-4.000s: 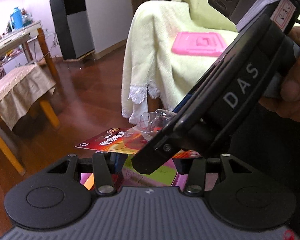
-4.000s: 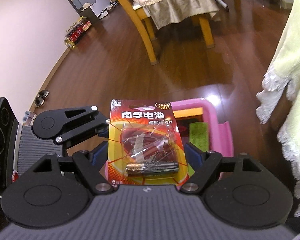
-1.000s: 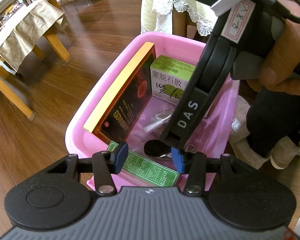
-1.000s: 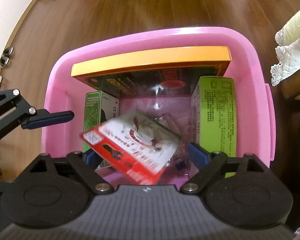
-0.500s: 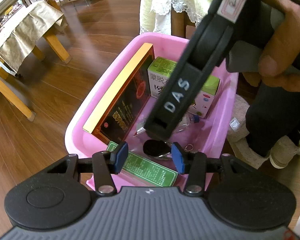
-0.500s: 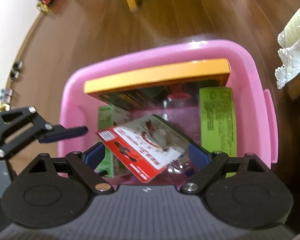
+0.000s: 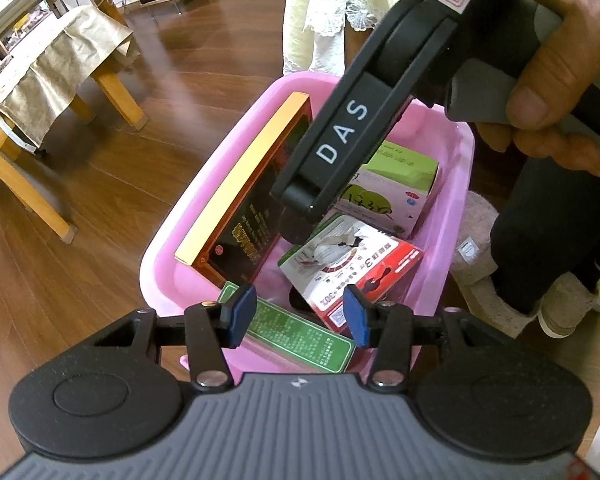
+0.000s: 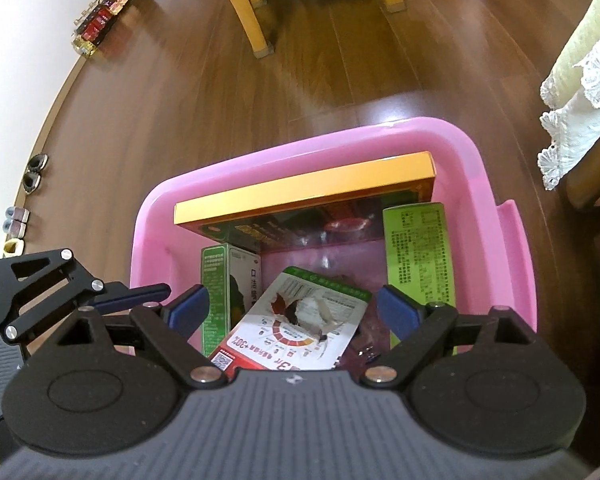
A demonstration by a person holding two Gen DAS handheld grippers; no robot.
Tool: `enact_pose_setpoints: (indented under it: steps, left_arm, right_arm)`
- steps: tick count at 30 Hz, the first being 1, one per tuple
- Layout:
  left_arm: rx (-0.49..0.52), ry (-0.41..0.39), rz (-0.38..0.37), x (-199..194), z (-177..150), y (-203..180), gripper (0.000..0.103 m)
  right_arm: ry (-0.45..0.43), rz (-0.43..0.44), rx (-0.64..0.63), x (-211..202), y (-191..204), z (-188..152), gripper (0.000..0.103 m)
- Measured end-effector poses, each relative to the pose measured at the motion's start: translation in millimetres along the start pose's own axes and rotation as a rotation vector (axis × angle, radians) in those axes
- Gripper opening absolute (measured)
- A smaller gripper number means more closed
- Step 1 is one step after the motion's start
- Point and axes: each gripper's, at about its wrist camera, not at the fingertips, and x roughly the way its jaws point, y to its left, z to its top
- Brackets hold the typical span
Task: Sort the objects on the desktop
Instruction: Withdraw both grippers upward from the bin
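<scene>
With both your left gripper [image 7: 296, 316] and right gripper [image 8: 290, 314] spread empty, lift clear toward 12 o'clock, leaving the battery card [image 8: 296, 326] lying loose in the pink bin [image 8: 340, 144].

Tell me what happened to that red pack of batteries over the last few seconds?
The right gripper carried the battery pack over the pink bin and let it go; it now lies face down inside, and the gripper is open. The orange box and the green boxes stayed put. The left gripper is open and empty, as before.
</scene>
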Motion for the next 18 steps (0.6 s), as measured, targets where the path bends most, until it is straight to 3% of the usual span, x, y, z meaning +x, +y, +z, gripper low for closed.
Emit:
enact_pose_setpoints:
  steps: [10, 18]
  left_arm:
    - [0.029, 0.057, -0.058, 27, 5, -6, 0.053]
    - [0.035, 0.080, -0.081, 42, 15, -5, 0.053]
  right_arm:
    - [-0.016, -0.044, -0.023, -11, -9, 0, 0.093]
    - [-0.074, -0.043, 0.042, -28, -23, 3, 0.094]
